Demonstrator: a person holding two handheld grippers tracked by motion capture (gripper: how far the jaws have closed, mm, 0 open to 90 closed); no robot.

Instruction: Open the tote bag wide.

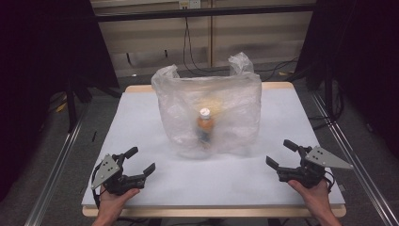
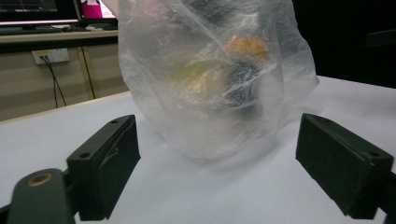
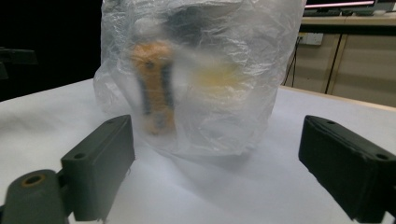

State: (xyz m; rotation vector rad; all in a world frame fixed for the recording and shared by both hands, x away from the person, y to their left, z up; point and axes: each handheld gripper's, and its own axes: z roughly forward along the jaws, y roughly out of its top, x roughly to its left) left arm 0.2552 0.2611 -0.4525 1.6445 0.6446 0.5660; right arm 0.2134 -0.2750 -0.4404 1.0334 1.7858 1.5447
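A clear plastic bag stands upright in the middle of the white table, its two handles sticking up. Inside it stands an orange bottle with a white cap, and a yellowish item sits behind the bottle. The bag and bottle look blurred through the plastic in both gripper views. My left gripper rests near the front left of the table, open, with nothing between its jaws. At the front right my right gripper is open and empty too. Both point toward the bag.
The table's wooden front edge runs just under my hands. Metal rails flank the table on the floor. Cables hang against the back wall. Bare table surface lies between the grippers and the bag.
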